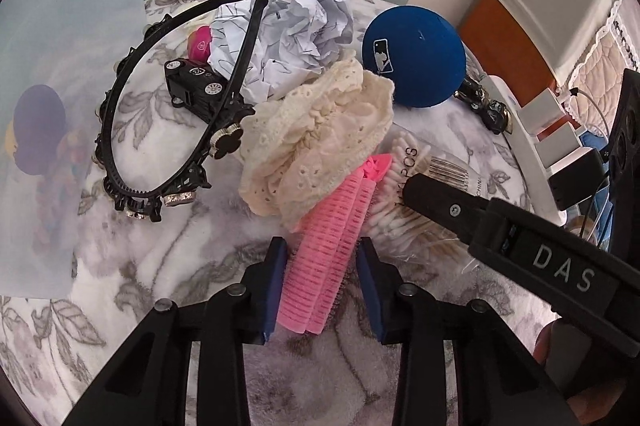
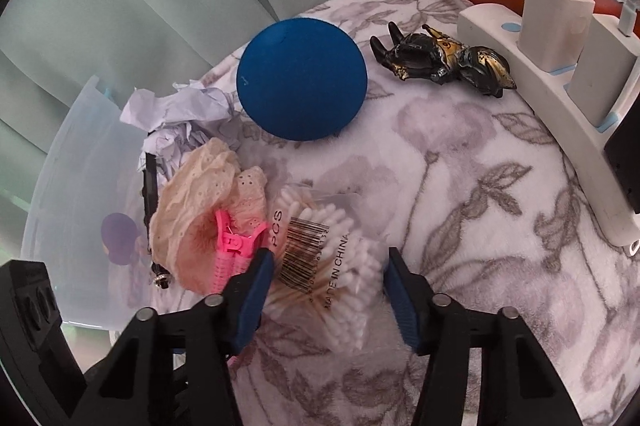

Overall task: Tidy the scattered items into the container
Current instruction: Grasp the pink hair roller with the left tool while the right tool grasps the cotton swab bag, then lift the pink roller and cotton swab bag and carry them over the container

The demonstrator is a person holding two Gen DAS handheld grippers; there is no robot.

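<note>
A soft, fleecy cloth with a matt leaf print [image 1: 132,246] is seen beneath everything. The pink hair roller [image 1: 324,254] looks like ridged plastic, the cream scrunchie [image 1: 316,142] like eyelet lace, the ball [image 2: 300,78] matt and the figurine [image 2: 444,60] glossy.

The left gripper [image 1: 322,280] straddles a pink hair roller [image 1: 328,266] beside a cream lace scrunchie [image 1: 316,142], its blue pads [image 1: 276,286] seemingly just touching the roller's sides.
</note>
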